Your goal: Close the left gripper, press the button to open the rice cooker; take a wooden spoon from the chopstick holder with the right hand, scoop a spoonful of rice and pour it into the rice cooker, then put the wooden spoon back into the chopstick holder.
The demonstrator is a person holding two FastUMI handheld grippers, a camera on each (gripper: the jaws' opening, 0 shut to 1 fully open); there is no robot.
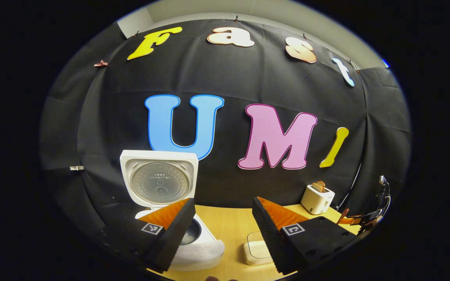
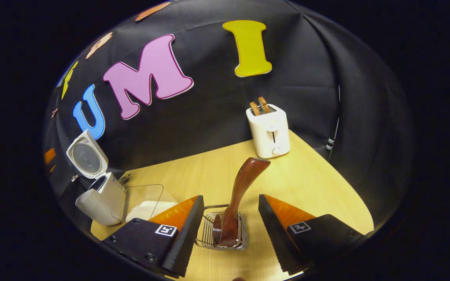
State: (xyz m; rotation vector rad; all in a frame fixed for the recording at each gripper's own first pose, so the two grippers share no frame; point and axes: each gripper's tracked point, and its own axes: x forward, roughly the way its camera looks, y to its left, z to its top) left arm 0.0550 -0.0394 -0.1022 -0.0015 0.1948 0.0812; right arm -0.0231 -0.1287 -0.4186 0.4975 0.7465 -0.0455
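Wooden spoon [image 2: 234, 203] between open right claw [image 2: 229, 234]

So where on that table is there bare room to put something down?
The widest bare wood lies between the toaster and the chopstick holder, running on toward the table's right edge. The left is crowded: the open rice cooker and the clear rice container sit close together.

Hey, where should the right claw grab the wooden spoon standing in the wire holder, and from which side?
Grip the wooden spoon on its slim neck just above the rim of the wire holder, coming from above with the open right claw straddling it. The bowl end sits inside the basket, out of reach, and the handle leans up and away toward the toaster, widening at the tip, which should resist slipping.
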